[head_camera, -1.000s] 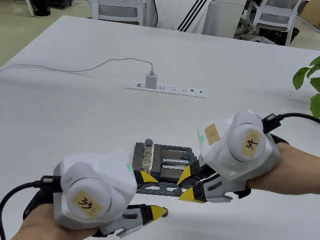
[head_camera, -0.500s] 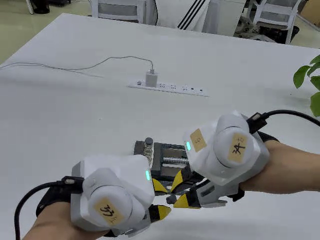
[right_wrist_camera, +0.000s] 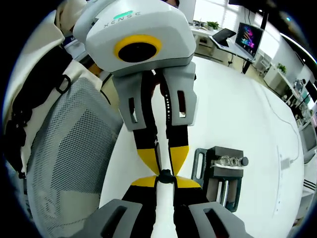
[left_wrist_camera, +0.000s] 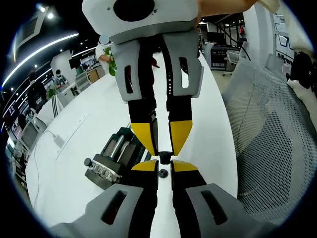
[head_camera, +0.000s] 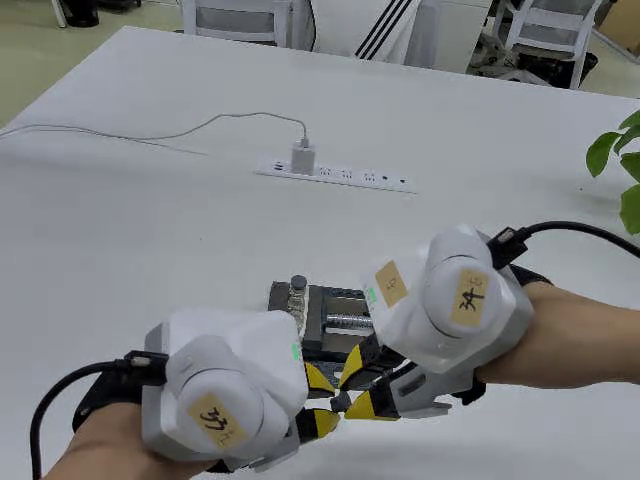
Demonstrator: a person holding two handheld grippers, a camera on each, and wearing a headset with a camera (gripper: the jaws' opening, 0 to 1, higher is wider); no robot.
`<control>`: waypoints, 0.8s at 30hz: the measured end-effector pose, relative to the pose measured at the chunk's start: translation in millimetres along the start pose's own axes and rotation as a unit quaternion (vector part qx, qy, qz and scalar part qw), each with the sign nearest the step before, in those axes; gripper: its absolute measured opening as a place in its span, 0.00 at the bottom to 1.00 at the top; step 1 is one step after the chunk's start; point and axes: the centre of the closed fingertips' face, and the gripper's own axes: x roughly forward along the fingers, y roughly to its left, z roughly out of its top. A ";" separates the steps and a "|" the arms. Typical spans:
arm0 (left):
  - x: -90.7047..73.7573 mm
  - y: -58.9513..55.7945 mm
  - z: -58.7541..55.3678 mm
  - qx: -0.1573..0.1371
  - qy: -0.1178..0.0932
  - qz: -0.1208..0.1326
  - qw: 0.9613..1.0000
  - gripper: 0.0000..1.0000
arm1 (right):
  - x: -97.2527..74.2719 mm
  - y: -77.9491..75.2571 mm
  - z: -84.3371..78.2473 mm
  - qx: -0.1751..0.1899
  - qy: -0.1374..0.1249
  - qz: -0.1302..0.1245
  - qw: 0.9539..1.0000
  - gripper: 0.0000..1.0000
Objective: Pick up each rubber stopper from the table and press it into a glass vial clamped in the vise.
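Observation:
A small black rubber stopper point(right_wrist_camera: 165, 174) sits right where the yellow tips of the two grippers meet, nose to nose, near the table's front edge. My left gripper point(head_camera: 322, 400) comes from the lower left and my right gripper point(head_camera: 345, 392) from the right; both look shut on the stopper point(left_wrist_camera: 163, 173). Just behind them stands the dark metal vise point(head_camera: 345, 318), clamping a glass vial point(head_camera: 297, 303) with a black stopper in its mouth. The vise point(left_wrist_camera: 113, 156) is left of the tips in the left gripper view, and the vise point(right_wrist_camera: 224, 174) with its vial point(right_wrist_camera: 229, 161) is to the right in the right gripper view.
A white power strip point(head_camera: 335, 177) with a plugged charger point(head_camera: 302, 158) and a trailing cable lies mid-table. Green plant leaves point(head_camera: 625, 170) reach in at the right edge. Chairs stand beyond the far edge, and a mesh chair point(left_wrist_camera: 267, 124) is behind me.
The two grippers have come together in front of the vise: the left moved up and right, the right moved left and down, until their tips met at the stopper.

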 end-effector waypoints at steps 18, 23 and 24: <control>-2.1 -3.1 -1.9 -0.055 -0.023 -0.003 0.998 0.04 | -2.3 1.3 1.3 0.006 -0.025 0.001 1.000 0.09; -4.6 -3.4 -4.9 -0.082 -0.034 -0.001 0.996 0.04 | -7.2 1.4 2.5 0.034 -0.053 -0.001 0.998 0.14; -4.9 -3.3 -4.9 -0.086 -0.035 0.000 0.996 0.04 | -7.7 1.6 2.9 0.040 -0.059 0.000 0.997 0.14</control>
